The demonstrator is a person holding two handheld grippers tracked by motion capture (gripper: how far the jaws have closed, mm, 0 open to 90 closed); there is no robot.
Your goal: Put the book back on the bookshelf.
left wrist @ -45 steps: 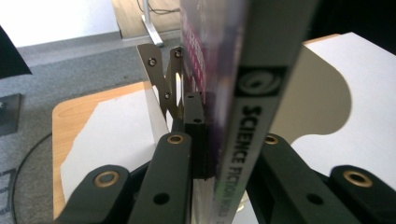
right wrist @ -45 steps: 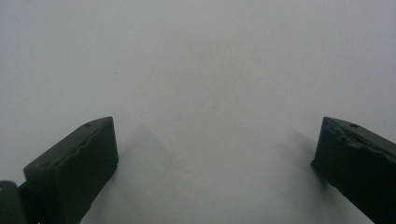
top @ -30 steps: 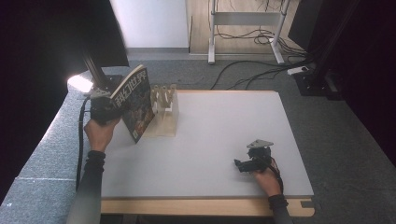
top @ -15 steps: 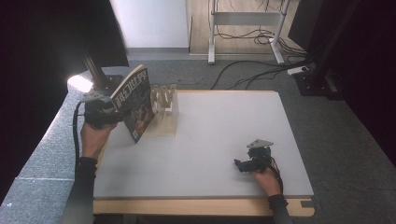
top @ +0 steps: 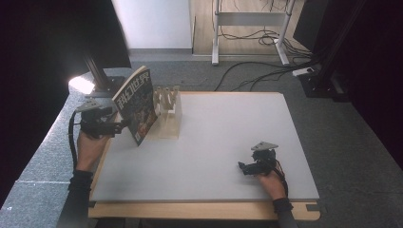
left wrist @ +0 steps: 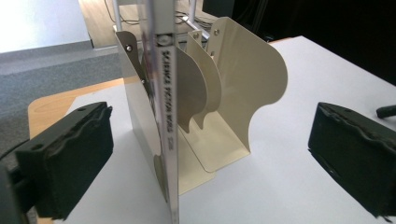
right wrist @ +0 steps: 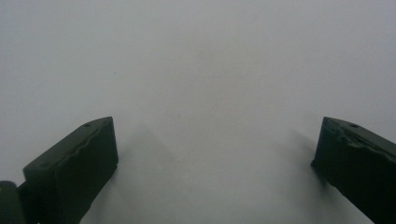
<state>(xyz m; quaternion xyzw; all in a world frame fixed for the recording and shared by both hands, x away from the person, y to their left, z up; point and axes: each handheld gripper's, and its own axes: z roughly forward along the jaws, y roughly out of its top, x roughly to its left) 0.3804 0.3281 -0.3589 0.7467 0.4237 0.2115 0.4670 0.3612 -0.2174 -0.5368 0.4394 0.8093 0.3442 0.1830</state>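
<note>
- My left gripper has its jaws spread wide; they have just been opening, and the book stands between them, edge-on, with neither pad touching it.
- In the left gripper view the book's spine faces me, close to upright, its lower edge on the table.
- Just behind the book is the cream rack, a metal divider stand with curved upright plates.
- The book sits against the rack's nearest plate; I cannot tell whether it is inside a slot or just leaning on the outside.
- The slots between the farther plates look bare of books.
- From the high view, the book stands tilted at the table's far left corner, cover towards the left, with the rack touching it on its right.
- My left gripper lies level at the table's left edge, pointing at the book; the left hand comes up from below, wrist straight, cable looping beside it.
- My right gripper also has its jaws wide apart with nothing between them, looking down at bare table.
- In the high view the right gripper rests near the front right of the table, pointing left, right hand behind it, well apart from book and rack.
</note>
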